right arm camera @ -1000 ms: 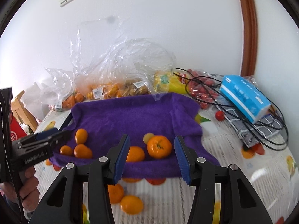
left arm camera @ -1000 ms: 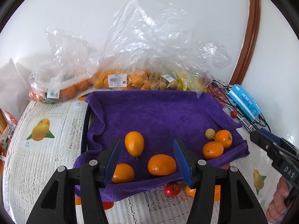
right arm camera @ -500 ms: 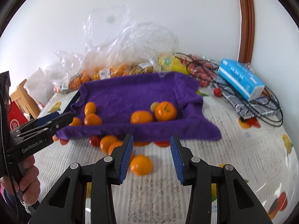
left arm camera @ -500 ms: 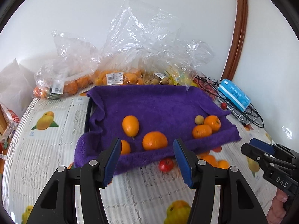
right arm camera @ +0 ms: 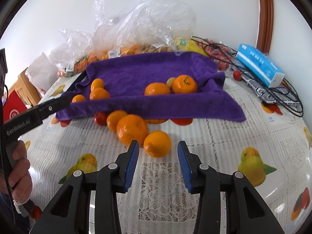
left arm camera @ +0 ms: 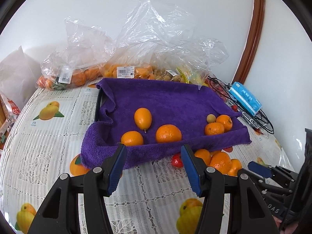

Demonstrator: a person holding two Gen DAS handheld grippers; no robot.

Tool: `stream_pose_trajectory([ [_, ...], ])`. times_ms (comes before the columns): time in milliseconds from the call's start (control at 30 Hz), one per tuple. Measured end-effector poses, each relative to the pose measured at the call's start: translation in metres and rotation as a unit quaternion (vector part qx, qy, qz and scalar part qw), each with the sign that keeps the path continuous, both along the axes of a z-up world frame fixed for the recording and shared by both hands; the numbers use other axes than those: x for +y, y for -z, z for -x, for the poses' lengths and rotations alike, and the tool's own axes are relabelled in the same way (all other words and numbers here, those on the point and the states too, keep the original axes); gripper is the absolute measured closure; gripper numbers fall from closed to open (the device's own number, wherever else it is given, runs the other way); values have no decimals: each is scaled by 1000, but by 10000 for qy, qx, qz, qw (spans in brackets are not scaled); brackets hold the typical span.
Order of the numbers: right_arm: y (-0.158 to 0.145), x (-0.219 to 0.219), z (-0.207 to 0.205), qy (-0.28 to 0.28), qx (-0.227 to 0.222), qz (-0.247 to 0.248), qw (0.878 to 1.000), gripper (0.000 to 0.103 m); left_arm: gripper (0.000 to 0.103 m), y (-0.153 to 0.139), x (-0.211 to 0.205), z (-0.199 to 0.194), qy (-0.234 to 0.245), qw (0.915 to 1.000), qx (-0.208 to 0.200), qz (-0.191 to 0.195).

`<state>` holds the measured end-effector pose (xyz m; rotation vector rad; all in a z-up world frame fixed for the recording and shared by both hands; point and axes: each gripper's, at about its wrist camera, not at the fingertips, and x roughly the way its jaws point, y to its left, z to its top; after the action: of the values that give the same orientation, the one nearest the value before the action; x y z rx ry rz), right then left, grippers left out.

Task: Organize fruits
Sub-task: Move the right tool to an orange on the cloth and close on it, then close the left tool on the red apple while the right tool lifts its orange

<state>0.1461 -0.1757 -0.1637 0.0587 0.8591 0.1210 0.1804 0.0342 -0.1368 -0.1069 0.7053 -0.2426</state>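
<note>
A purple towel (left arm camera: 165, 99) (right arm camera: 148, 72) covers a tray and holds several oranges and one small yellow fruit (left arm camera: 211, 118). Loose oranges lie on the tablecloth in front of it: a small one (right arm camera: 157, 144), a big one (right arm camera: 132, 129) and another behind (right arm camera: 115, 120), beside a red tomato (right arm camera: 100, 118). My right gripper (right arm camera: 158, 146) is open and empty, its tips either side of the small loose orange, just short of it. My left gripper (left arm camera: 153, 152) is open and empty before the towel's front edge.
Clear plastic bags of oranges (left arm camera: 78, 78) and other fruit (left arm camera: 136, 72) stand along the wall behind the towel. A blue tissue pack (right arm camera: 259, 65) lies on black cables (right arm camera: 286, 95) at the right. A red tomato (right arm camera: 237, 75) lies near them. The tablecloth has printed fruit.
Both grippers have pulled back from the towel toward the near side of the table. The right one has dropped low toward the loose oranges in front of the towel.
</note>
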Motion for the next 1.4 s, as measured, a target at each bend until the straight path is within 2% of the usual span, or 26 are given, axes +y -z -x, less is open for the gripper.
stream_pose_trajectory([
  [167, 12, 3, -10, -21, 129, 143, 9998, 62, 48, 2, 1, -2, -54, 10000, 23, -52],
  [433, 24, -4, -27, -141, 262, 88, 9995, 62, 48, 7, 0, -6, -42, 9999, 112, -99],
  [467, 25, -5, -28, -146, 260, 101, 9995, 62, 48, 8, -1, -6, -33, 9998, 126, -115],
  [500, 25, -5, -29, -154, 219, 146, 9995, 67, 48, 9, -3, -6, -7, 9998, 148, -132],
  [600, 25, -5, -31, -219, 220, 174, 9994, 68, 48, 13, -8, -7, 82, 9996, 195, -185],
  [833, 23, -22, -28, -121, 125, 257, 9995, 68, 48, 29, -29, -11, 402, 9974, 578, -145],
  [1033, 25, -40, -28, -46, 163, -9, 9999, 68, 48, 38, -44, -17, 340, 9965, 682, -349],
  [1167, 25, -41, -28, -51, 157, -59, 9998, 68, 57, 44, -47, -24, 290, 9955, 835, -347],
  [1400, 26, -40, -29, -50, 167, 2, 9998, 68, 61, 45, -61, -28, 193, 9951, 822, -515],
])
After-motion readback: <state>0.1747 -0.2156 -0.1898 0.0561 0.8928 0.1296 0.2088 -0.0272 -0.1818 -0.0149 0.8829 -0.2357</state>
